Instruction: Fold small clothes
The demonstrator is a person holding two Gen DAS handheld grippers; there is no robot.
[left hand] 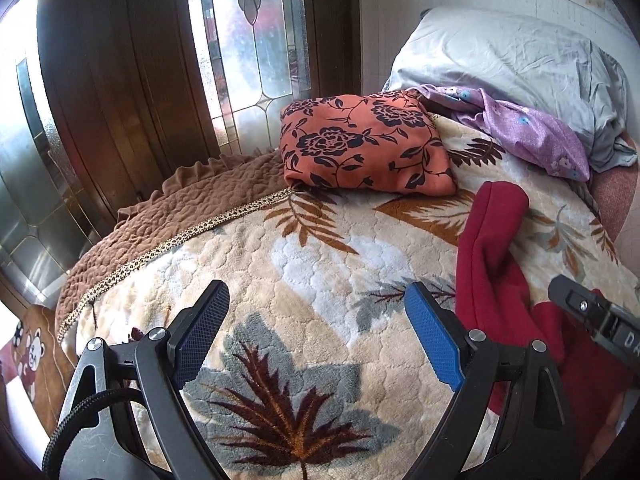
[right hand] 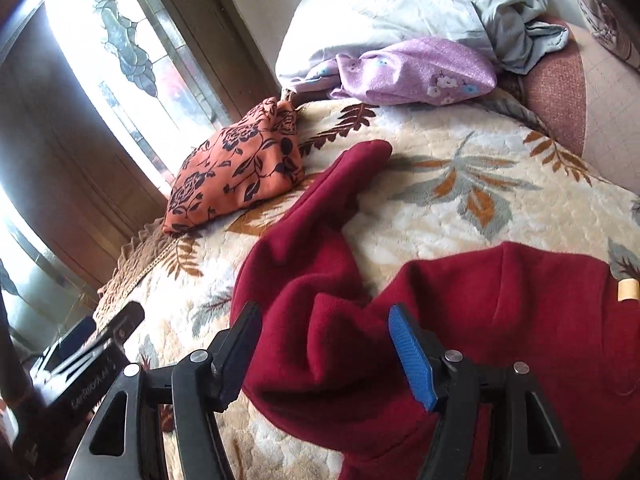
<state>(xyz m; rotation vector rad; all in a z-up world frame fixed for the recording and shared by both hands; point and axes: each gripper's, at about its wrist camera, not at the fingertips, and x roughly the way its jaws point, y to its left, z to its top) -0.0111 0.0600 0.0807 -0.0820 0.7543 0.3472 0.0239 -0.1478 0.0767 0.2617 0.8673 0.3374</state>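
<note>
Red garment [right hand: 460, 320] rumpled; blanket [left hand: 320, 260] beside it bare.

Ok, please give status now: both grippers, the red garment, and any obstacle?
Left gripper open, empty. Right gripper open over red garment, unfolded on blanket. Nothing blocking.

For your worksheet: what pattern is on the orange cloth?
Dark flowers and vines on the orange cloth; clearest from the left wrist.
</note>
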